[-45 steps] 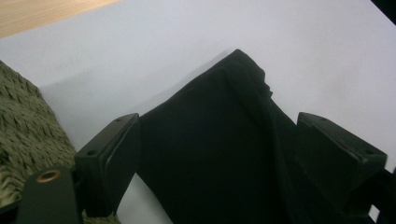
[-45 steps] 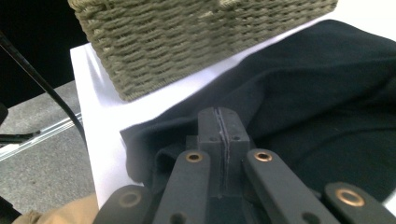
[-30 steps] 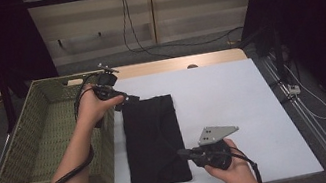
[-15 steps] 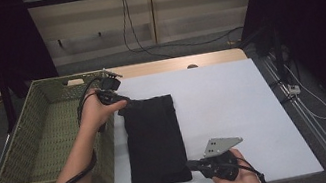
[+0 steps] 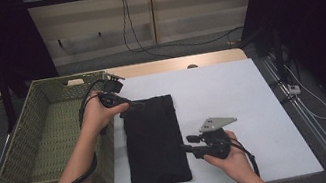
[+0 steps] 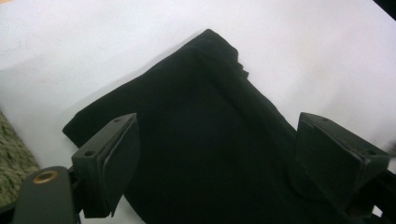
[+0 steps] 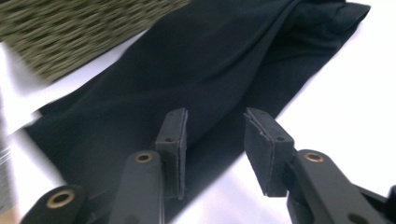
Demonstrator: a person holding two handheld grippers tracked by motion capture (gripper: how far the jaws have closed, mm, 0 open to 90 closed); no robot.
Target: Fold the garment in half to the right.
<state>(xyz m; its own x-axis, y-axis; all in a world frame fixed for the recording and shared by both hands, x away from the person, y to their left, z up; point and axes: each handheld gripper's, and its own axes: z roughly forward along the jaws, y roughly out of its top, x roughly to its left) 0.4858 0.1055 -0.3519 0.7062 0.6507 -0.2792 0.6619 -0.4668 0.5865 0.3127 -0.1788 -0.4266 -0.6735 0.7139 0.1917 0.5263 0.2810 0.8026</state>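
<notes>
A black cloth (image 5: 153, 141) lies folded into a long rectangle on the white table (image 5: 232, 94). My left gripper (image 5: 137, 104) hovers over its far left corner. In the left gripper view, that gripper (image 6: 215, 128) is open wide, the cloth (image 6: 196, 88) lies beneath it and nothing is pinched. My right gripper (image 5: 186, 144) points at the cloth's right edge near the front. In the right gripper view, its jaws have just been opening. It (image 7: 215, 119) stands partly open above the cloth's edge (image 7: 196, 60), and the pads press on nothing.
A woven green basket (image 5: 33, 145) stands along the table's left side, close to the cloth and under my left forearm. Bare white tabletop stretches to the right of the cloth. A cable trails from each gripper.
The right hand slid toward the table's front edge, then came back up along the cloth's right side. The left hand barely moved, and the cloth stayed flat.
</notes>
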